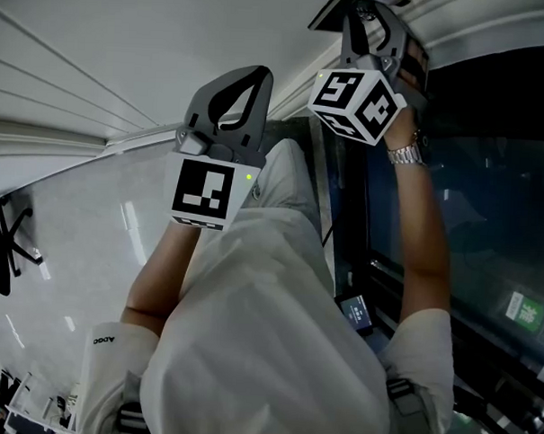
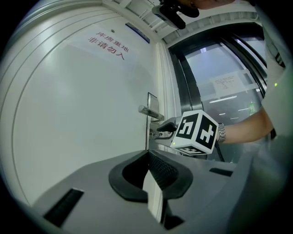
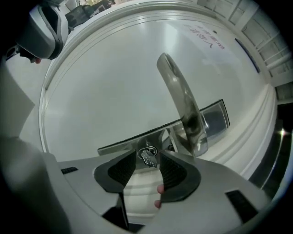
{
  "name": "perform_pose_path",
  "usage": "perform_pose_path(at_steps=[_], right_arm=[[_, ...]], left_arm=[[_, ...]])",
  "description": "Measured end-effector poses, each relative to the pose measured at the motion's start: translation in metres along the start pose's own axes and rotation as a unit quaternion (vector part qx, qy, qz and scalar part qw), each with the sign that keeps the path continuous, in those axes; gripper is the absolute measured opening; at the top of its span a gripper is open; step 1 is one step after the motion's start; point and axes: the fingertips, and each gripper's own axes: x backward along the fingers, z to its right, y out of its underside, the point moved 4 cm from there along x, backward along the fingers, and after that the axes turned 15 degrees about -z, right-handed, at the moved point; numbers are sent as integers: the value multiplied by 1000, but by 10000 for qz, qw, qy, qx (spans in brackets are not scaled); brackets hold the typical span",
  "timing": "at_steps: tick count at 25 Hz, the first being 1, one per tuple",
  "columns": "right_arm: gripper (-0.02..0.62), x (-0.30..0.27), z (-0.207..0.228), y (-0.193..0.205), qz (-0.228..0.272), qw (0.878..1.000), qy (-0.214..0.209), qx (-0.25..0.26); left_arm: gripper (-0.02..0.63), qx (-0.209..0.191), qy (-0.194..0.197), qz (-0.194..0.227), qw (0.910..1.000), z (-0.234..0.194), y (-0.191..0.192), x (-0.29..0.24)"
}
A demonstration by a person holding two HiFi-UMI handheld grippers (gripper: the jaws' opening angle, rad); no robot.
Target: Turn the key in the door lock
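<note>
So, where is the key (image 3: 149, 159) right now?

— In the lock (image 3: 145, 149), its head sticking out towards me. The lock sits in the long metal plate (image 3: 213, 118) on the white door (image 3: 114, 82), just under the lever handle (image 3: 182, 103), near the door's edge beside the dark-framed glass panel (image 2: 219, 77).

And your right tongs (image 3: 147, 161)?

— Raised to the lock. The jaws stand a narrow way apart with the key's head between their tips, a thin gap showing on either side, so I have not closed on it. My own fingertips (image 3: 159, 188) peek through behind the pads.

Can you see that from the other side?

— Yes, from the left gripper view: the marker cube (image 2: 197, 132) hangs just below the handle, with the dark jaws reaching in to the plate and my wristwatch (image 1: 406, 154) behind it.

What about the left tongs (image 2: 148, 154)?

— Closed, tips touching, nothing between them; only white door shows through the slit lower down. They are held up well apart from the lock, pointing at the bare face of the door.

Anything else on that door?

— Red writing (image 2: 106, 45) high up, towards its top edge.
</note>
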Motion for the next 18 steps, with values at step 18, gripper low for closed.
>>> perform_pose_path(at_steps=[18], right_arm=[[14,-5,4,-1,-122,9954,6,-948]], left_arm=[[9,134,-102,-26,9999,-16,5,4]])
